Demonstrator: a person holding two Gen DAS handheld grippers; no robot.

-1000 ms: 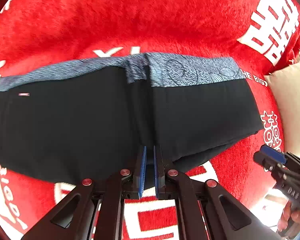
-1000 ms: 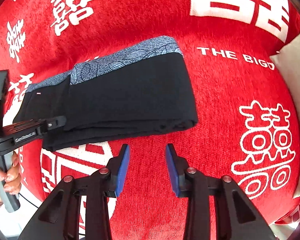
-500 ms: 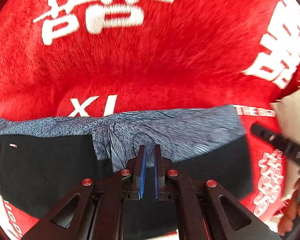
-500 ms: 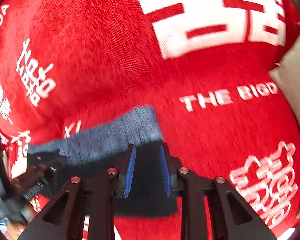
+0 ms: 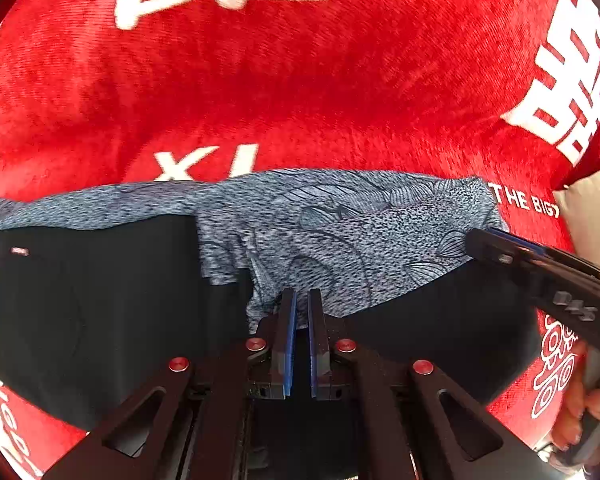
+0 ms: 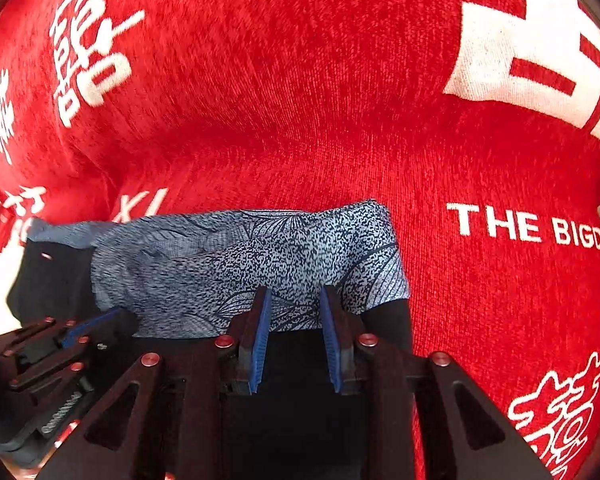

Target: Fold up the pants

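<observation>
On the red blanket (image 5: 300, 92) with white lettering: folded black pants (image 5: 92, 312), blue-grey patterned waistband (image 5: 340, 232) along the far edge. Left tool (image 5: 301, 300) closed, tips over the waistband's near edge; can't tell if fabric is pinched. Right tool (image 6: 294, 300) partly open, jaws just been closing, straddling the waistband's right end (image 6: 260, 256), pads not clearly pressing it. Hand (image 5: 580, 404) on the right tool's grip at frame edge.
</observation>
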